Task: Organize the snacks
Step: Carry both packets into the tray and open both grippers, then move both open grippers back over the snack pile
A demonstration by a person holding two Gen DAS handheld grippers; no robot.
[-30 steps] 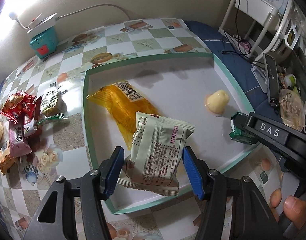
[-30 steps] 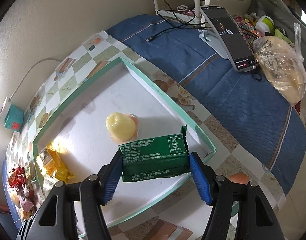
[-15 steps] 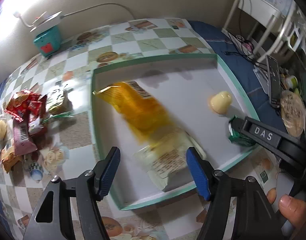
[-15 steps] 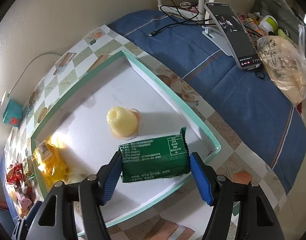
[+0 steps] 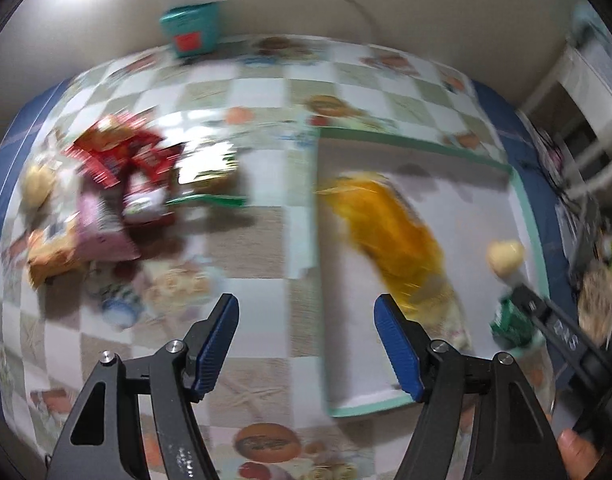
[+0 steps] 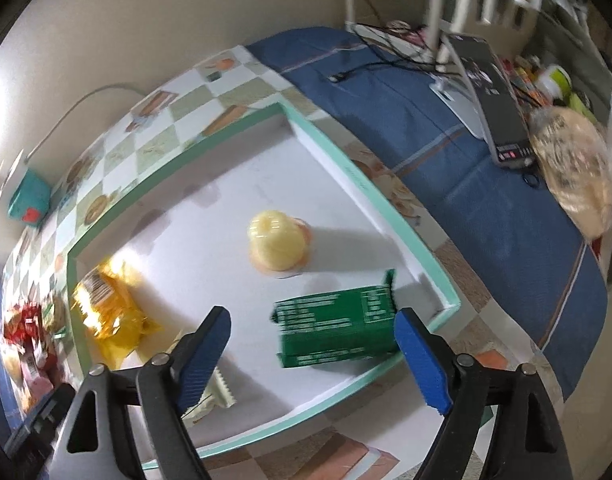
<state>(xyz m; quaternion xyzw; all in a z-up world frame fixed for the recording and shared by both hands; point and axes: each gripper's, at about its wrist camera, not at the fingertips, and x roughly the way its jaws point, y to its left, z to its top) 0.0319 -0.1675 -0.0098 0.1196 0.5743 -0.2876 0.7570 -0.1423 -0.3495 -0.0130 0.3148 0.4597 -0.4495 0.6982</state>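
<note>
The left wrist view is heavily motion-blurred: the snack pile (image 5: 105, 200) and checked tablecloth (image 5: 257, 120) smear sideways. A bright lamp glare burns out the upper left wall. The right wrist view is sharper, with only mild blur; glare whitens its left edge, and the jelly cup (image 6: 277, 240) casts a soft shadow rightward. Fisheye distortion bends both frames' dark corners.

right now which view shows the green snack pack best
The right wrist view: the green snack pack lies nearly whole in the tray, between the open pads of the right hand-held gripper. The left wrist view is blurred and shows only a green corner behind that gripper.
</note>
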